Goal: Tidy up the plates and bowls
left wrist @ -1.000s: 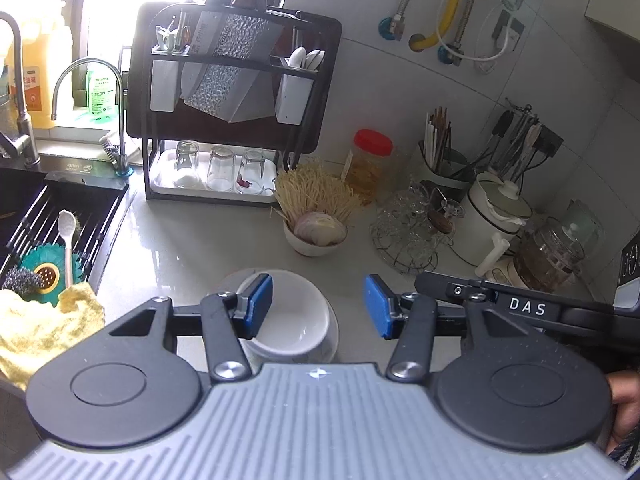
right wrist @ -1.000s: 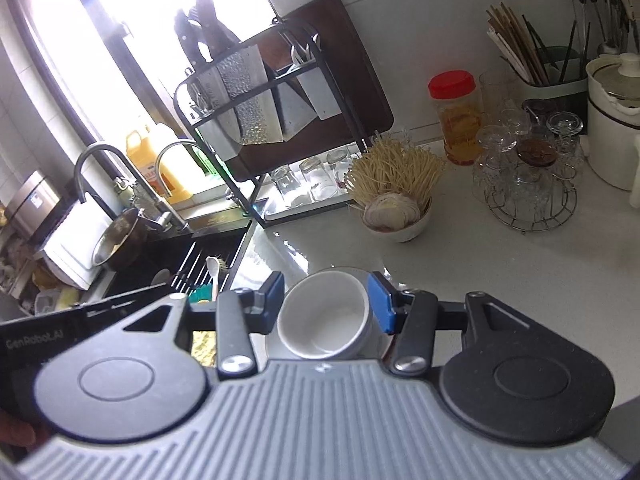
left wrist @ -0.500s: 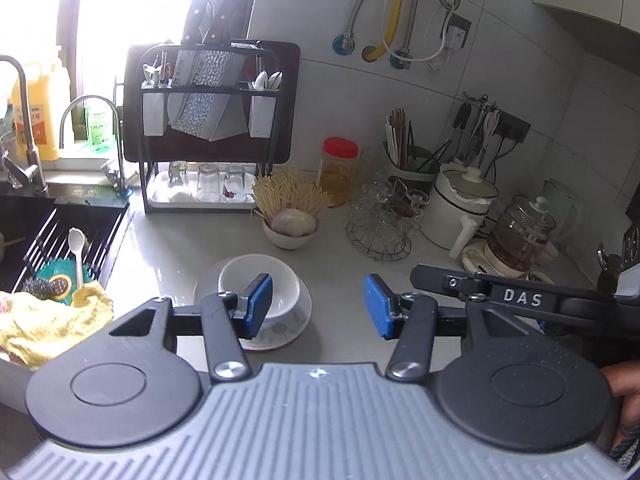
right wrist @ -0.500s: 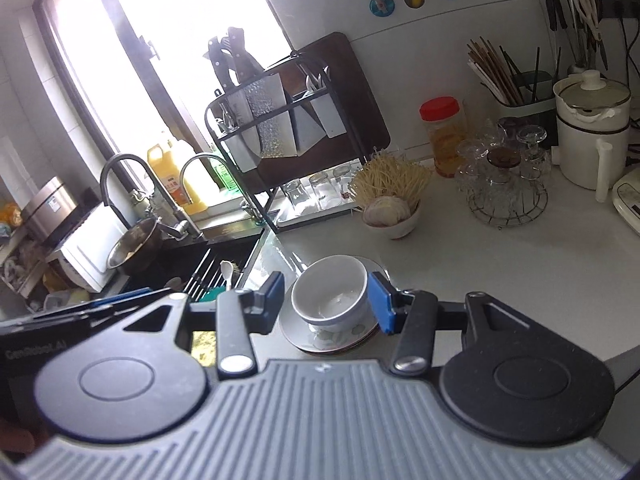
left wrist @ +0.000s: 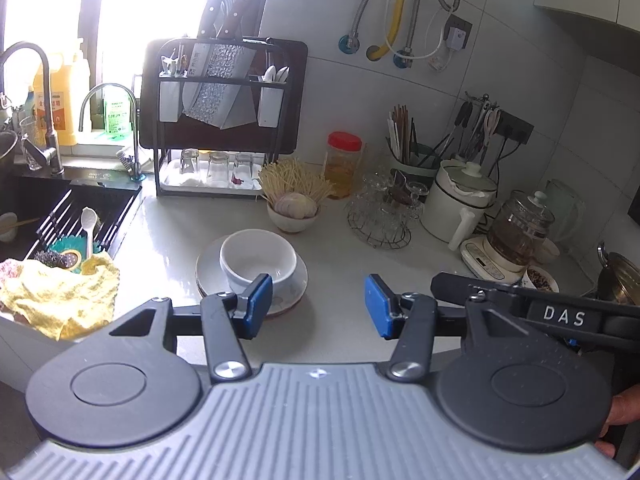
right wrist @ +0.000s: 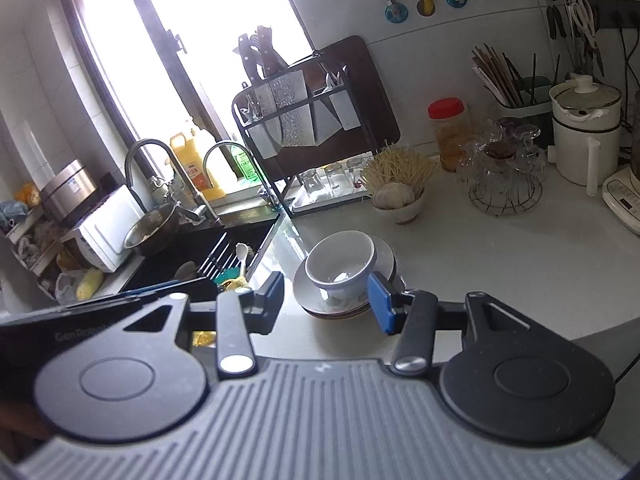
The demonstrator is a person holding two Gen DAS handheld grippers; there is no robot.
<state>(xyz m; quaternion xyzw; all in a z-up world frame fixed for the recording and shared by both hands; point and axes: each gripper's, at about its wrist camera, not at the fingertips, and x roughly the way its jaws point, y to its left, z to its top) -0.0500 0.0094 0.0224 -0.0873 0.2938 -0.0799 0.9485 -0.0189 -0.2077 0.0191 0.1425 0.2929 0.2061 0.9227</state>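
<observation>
A round white bowl [left wrist: 258,258], glossy ceramic with smooth deep walls, sits on a short stack of shallow plates [left wrist: 298,286] with a faint printed pattern and a dark rim on a lower one. The stack stands on the pale, shiny stone bench [left wrist: 340,340], near its front edge and close to the sink-side end. Left claw [left wrist: 318,306]: flat blue pads half apart, nothing between them; the bowl lies beyond its left pad, not touched. Right claw [right wrist: 326,296]: jaws also about half apart and empty, the bowl and plates seen in the gap but farther off, clear of both pads. A smaller bowl [left wrist: 294,216] holding a bundle of thin dry noodles stands behind the stack. A crumpled yellow cloth [left wrist: 60,296] lies over the sink edge [left wrist: 132,208].
</observation>
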